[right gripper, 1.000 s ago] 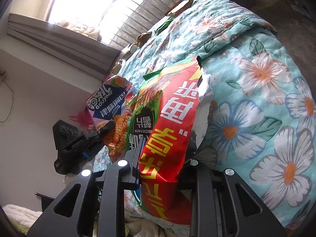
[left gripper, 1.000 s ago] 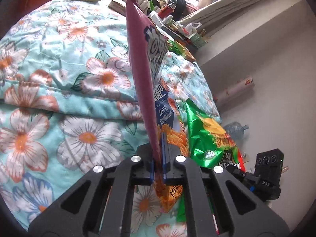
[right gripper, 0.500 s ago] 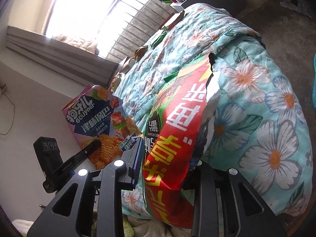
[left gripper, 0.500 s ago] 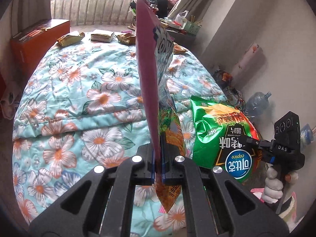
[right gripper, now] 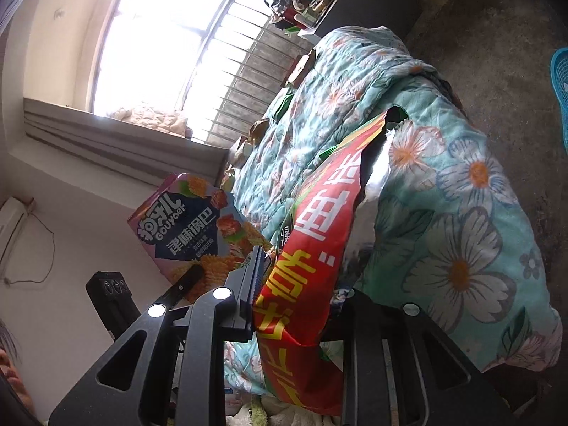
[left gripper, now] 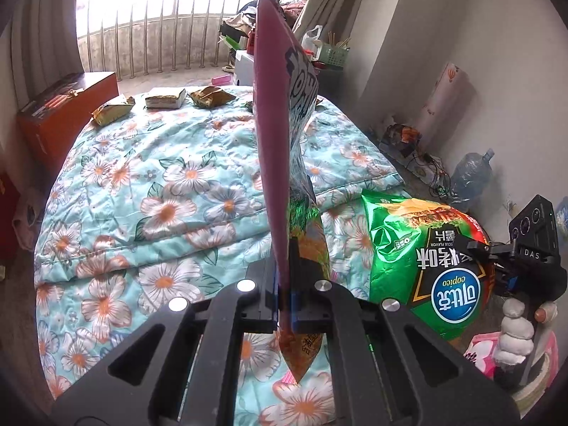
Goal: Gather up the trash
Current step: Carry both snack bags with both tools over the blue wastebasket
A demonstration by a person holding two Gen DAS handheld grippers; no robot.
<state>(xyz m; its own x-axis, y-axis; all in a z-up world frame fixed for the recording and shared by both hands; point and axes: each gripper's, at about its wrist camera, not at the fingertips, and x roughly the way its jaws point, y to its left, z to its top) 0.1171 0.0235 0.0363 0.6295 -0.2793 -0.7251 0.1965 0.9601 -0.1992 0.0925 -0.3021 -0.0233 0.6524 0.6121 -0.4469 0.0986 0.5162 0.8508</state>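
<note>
Both snack bags have been lifted clear of the bed (left gripper: 184, 184) since the earlier frame. The left gripper (left gripper: 284, 305) fingers are clamped on the purple bag (left gripper: 273, 149); the right gripper (right gripper: 294, 305) fingers, just closing further, pinch the green-and-red bag (right gripper: 319, 234). Both grips should be kept firm until a bin is reached. More wrappers (left gripper: 113, 113) remain at the bed's far end.

Glossy foil snack bag (left gripper: 422, 248), quilted cloth bedspread (left gripper: 159, 191)
</note>
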